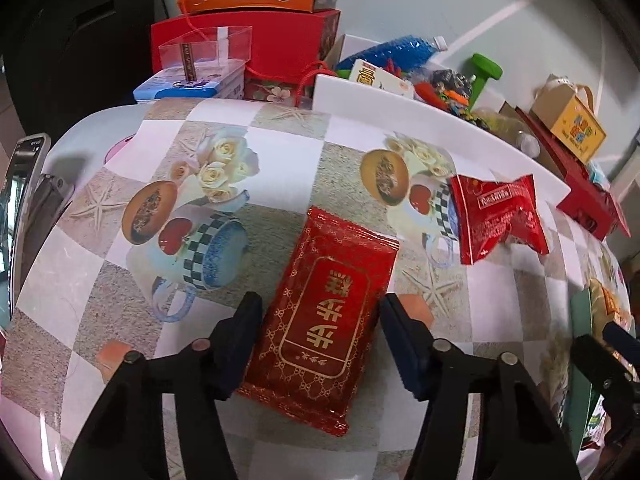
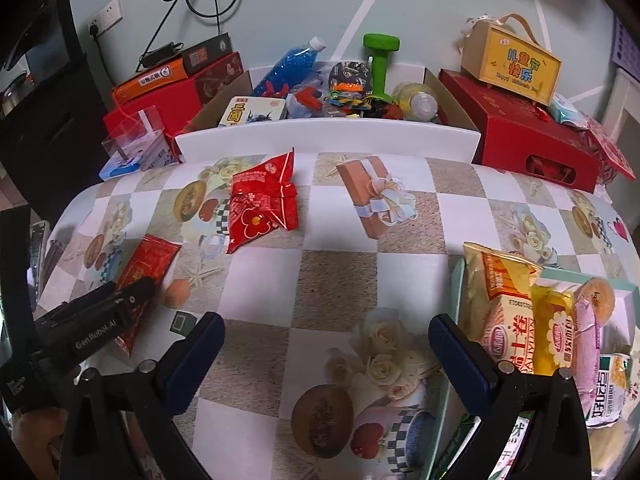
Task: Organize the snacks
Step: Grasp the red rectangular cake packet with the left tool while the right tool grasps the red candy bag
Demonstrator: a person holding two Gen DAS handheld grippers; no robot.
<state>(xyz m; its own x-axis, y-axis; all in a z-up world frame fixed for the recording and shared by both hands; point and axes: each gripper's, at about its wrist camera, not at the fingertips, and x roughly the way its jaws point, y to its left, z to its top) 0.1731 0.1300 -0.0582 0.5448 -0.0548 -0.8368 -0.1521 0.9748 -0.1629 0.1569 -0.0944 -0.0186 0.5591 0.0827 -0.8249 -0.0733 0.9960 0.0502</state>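
A flat dark red packet with gold lettering (image 1: pixel 324 316) lies on the patterned tablecloth. My left gripper (image 1: pixel 320 320) is open, one finger on each side of the packet, not pressing it. The packet also shows in the right wrist view (image 2: pixel 150 264), partly under the left gripper's body. A puffy red snack bag (image 1: pixel 500 216) lies farther right; it also shows in the right wrist view (image 2: pixel 262 204). My right gripper (image 2: pixel 326 340) is open and empty over the table, just left of a pale green tray (image 2: pixel 628 288) that holds several snack packs (image 2: pixel 508 304).
A white-walled box (image 2: pixel 328 136) of toys, bottles and a green dumbbell (image 2: pixel 378 64) stands along the table's far edge. Red gift boxes (image 2: pixel 532 136) sit at the back right, with a yellow carton on top. Red and orange boxes (image 1: pixel 248 40) are stacked at the back left.
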